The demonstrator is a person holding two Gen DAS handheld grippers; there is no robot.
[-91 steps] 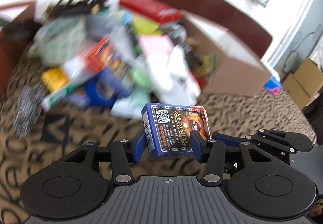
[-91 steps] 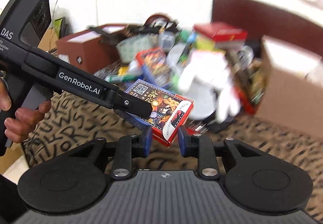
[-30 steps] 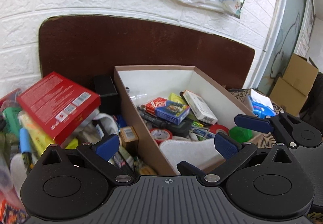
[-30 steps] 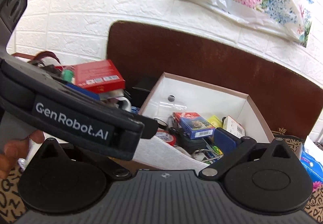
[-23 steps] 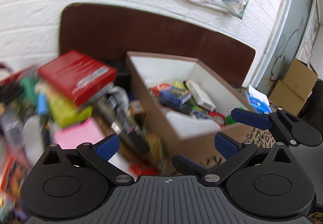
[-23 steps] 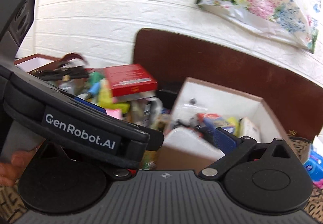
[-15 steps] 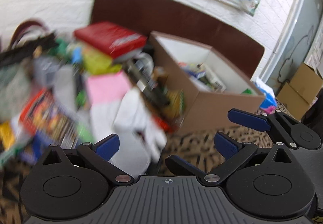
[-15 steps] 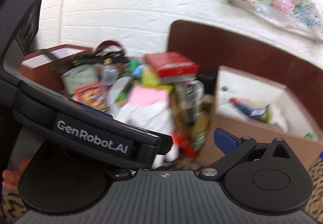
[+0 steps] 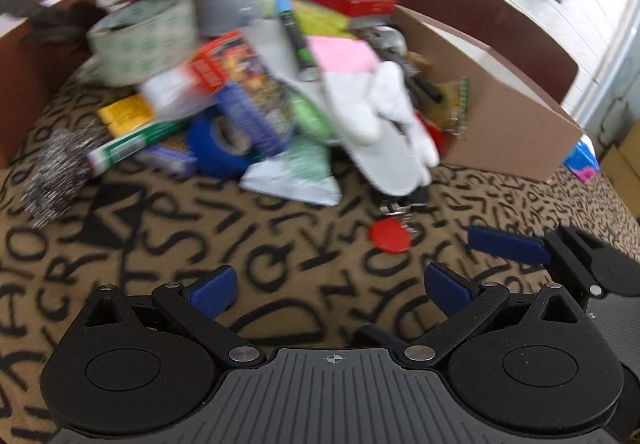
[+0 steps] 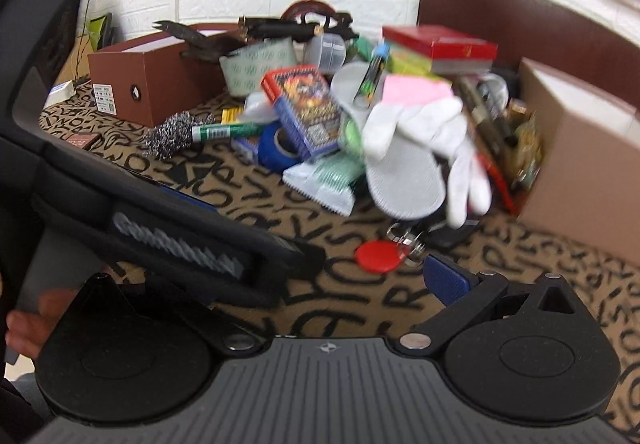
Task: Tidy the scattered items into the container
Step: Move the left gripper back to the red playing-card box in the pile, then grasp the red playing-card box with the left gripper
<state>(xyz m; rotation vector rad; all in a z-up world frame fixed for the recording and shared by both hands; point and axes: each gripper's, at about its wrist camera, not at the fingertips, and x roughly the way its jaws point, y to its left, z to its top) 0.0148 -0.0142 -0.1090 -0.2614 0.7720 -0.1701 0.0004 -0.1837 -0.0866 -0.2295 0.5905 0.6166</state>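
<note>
Your left gripper is spread wide and holds nothing, hovering over the letter-patterned cloth near its front edge. Your right gripper also looks spread and empty, though only its right finger shows; your left tool's body hides the other side. Just ahead of both lies a red round tag on a key ring, alone on the cloth in front of the pile. Behind it, the scattered items heap toward the back edge: a white glove, a blue tape roll, a card box, a steel scourer. The cardboard box, your container, stands at the back right, touching the pile.
</note>
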